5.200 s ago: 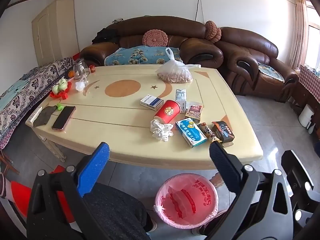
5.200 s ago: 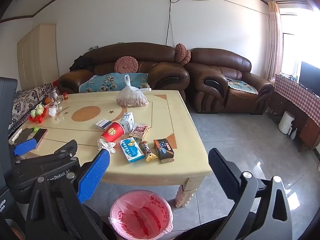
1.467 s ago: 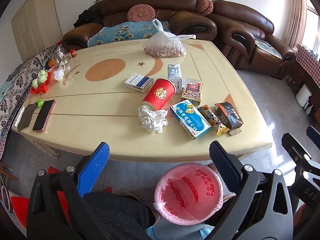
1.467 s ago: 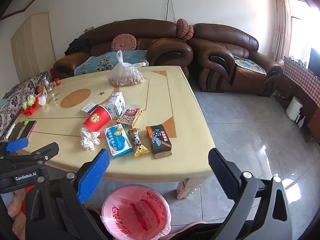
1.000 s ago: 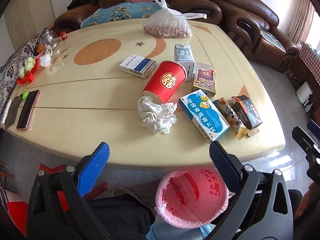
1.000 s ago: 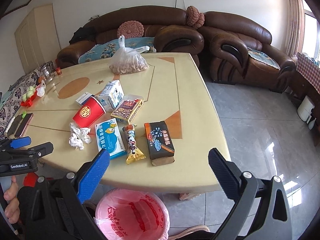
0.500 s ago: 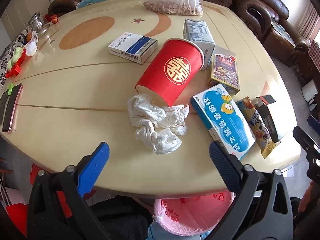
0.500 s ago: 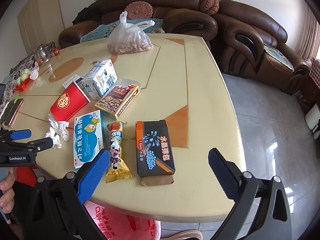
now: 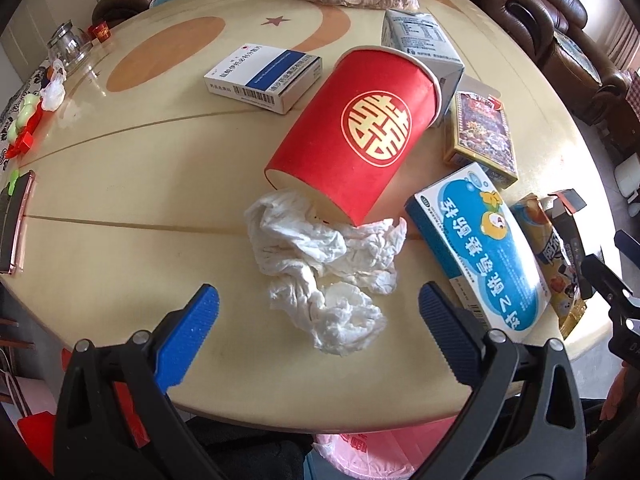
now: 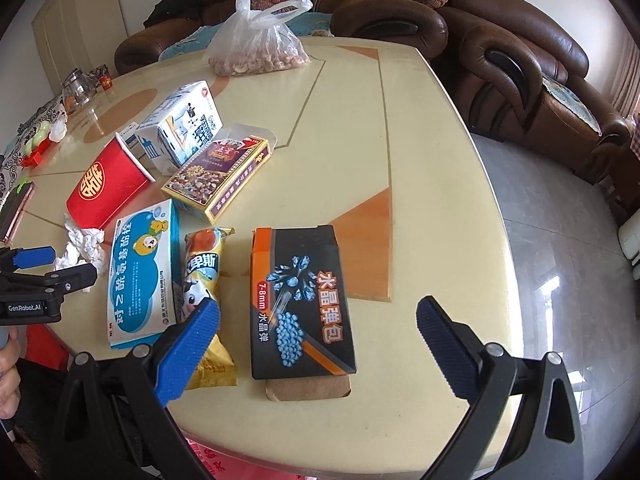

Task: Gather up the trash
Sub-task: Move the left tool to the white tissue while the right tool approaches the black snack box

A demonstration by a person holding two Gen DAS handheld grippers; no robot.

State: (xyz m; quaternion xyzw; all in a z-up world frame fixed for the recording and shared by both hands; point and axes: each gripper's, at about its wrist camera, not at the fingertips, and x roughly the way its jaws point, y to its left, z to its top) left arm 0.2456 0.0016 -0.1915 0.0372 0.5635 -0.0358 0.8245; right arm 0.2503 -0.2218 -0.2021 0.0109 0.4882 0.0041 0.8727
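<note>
My left gripper (image 9: 318, 304) is open, its fingers either side of a crumpled white tissue (image 9: 328, 268) near the table's front edge. Behind the tissue a red paper cup (image 9: 360, 136) lies on its side. A blue and white box (image 9: 480, 248) lies to the right. My right gripper (image 10: 318, 320) is open just above a black and orange box (image 10: 302, 300), with a yellow snack wrapper (image 10: 204, 280) by its left finger. A pink-lined bin (image 9: 368, 452) shows below the table edge.
Further back lie a white medicine box (image 9: 264, 76), a milk carton (image 10: 180, 124), a purple snack box (image 10: 218, 172) and a bag of nuts (image 10: 260, 48). A phone (image 9: 14, 220) sits at the left edge. Brown sofas (image 10: 520, 64) stand behind and right.
Both grippers have moved forward and down toward the table. The tissue now lies between the left fingers, and the black box sits under the right gripper. Both stay open.
</note>
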